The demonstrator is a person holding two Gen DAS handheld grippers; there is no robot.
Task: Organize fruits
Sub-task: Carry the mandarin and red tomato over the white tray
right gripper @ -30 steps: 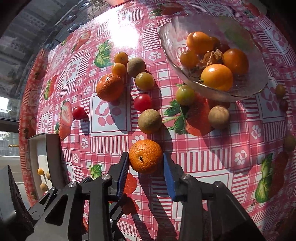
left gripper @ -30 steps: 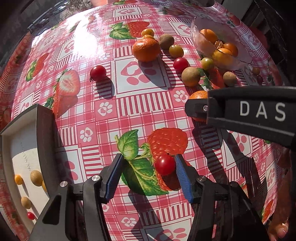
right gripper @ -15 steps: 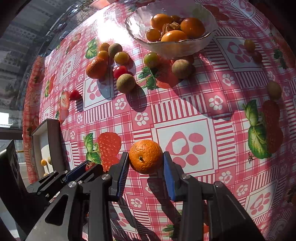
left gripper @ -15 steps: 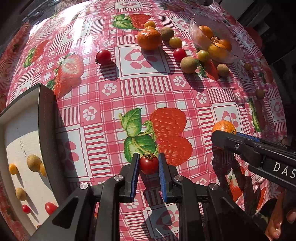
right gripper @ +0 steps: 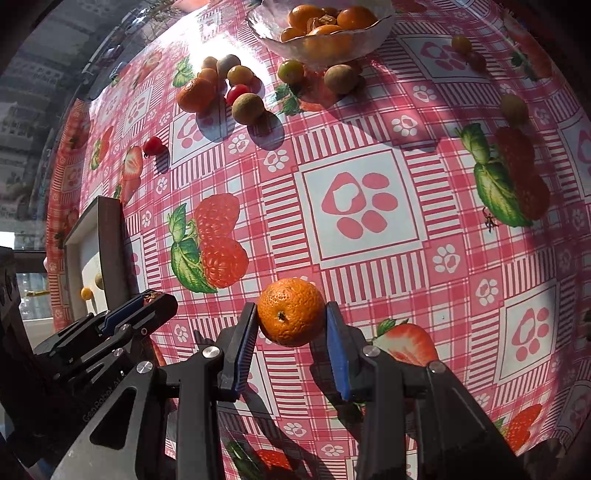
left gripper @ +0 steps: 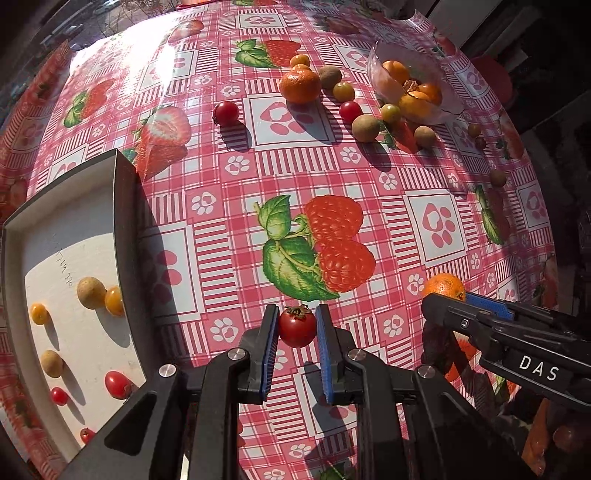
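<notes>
Far left, I have the shallow grey tray with the white floor (left gripper: 123,206), already holding small yellow, tan and red fruits. Next over, my left gripper (left gripper: 295,332) has its blue fingers clamped on the small red cherry tomato with the dried green calyx (left gripper: 297,328), carried clear above the pink checked oilcloth worktop (left gripper: 221,258). That tomato is light, thin-skinned and glossy, so I judge it wants a gentle squeeze across its widest part; too much and it splits, too little and it slips. Moving right, my right gripper (right gripper: 291,325) has its fingers clamped on the dimpled orange mandarin (right gripper: 291,312), held off the worktop as well. It looks heavier, with a soft, grippy peel, and taking it across the middle as now seems secure. Far right sits the clear glass bowl of orange fruits (right gripper: 369,33). The left wrist view shows the tray floor and its contents properly; the right wrist view catches only the tray's edge, but shows the mandarin's stem scar and the loose fruits on the worktop's right.
</notes>
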